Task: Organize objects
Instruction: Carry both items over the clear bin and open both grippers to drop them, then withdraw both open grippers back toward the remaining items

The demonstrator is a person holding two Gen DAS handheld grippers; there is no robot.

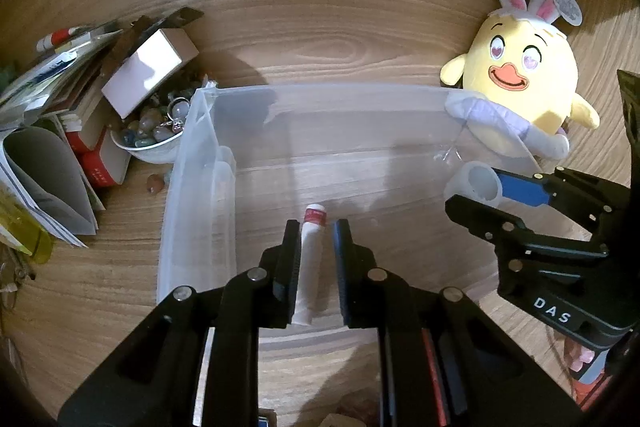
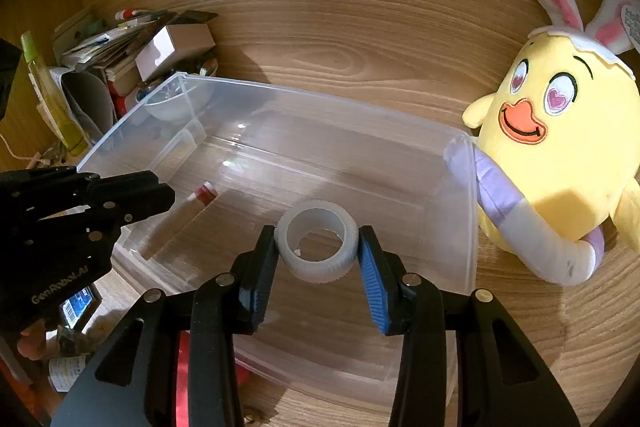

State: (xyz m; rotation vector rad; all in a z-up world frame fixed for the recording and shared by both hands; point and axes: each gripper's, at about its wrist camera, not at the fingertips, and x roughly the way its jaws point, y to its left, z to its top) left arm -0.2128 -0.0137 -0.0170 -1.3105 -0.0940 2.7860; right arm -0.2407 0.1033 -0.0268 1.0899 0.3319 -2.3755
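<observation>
A clear plastic bin (image 1: 192, 163) (image 2: 460, 211) stands on the wooden table. My left gripper (image 1: 316, 231) reaches into it. A white tube with a red band (image 1: 310, 259) lies between its fingers, a gap showing on the right side. The tube also shows in the right wrist view (image 2: 188, 211), behind the left gripper (image 2: 160, 195). My right gripper (image 2: 318, 239) is shut on a white ribbed tape roll (image 2: 316, 241) over the bin's right half. In the left wrist view the roll (image 1: 478, 185) and right gripper (image 1: 480, 195) are at the right.
A yellow chick plush with bunny ears (image 1: 524, 79) (image 2: 560, 131) leans against the bin's right end. Left of the bin are a bowl of stones (image 1: 156, 135), a white box (image 1: 148, 71), books and papers (image 1: 52, 147) and a yellow-green bottle (image 2: 48, 95).
</observation>
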